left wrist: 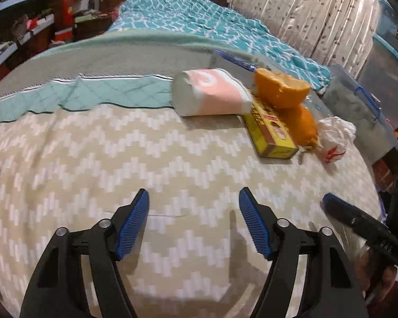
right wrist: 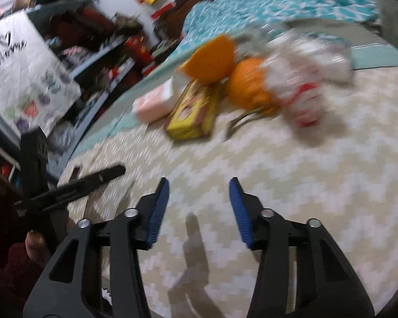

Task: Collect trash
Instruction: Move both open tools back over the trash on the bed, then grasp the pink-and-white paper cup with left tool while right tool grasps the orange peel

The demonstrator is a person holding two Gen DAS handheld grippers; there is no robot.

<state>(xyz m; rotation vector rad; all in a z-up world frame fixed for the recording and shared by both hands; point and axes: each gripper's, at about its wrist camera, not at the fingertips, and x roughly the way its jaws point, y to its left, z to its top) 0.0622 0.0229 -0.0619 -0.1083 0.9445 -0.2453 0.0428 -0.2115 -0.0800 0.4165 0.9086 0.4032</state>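
Both the left gripper point(left wrist: 193, 198) and right gripper point(right wrist: 199, 185) were held apart and empty above the zigzag blanket point(left wrist: 119, 159). Trash was heaped ahead: yellow box point(left wrist: 270, 135), orange peels point(left wrist: 281, 87), crumpled bag point(left wrist: 334, 140).

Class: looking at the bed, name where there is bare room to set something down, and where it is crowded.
Free: the zigzag bedspread between the grippers and the trash, left of the yellow box. Crowded: the cluster of pink-white pack, orange halves and plastic wrapper.

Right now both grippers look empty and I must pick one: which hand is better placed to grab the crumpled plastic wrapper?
Probably right: the crumpled plastic wrapper lies ahead of the open right gripper, on its side of the pile.
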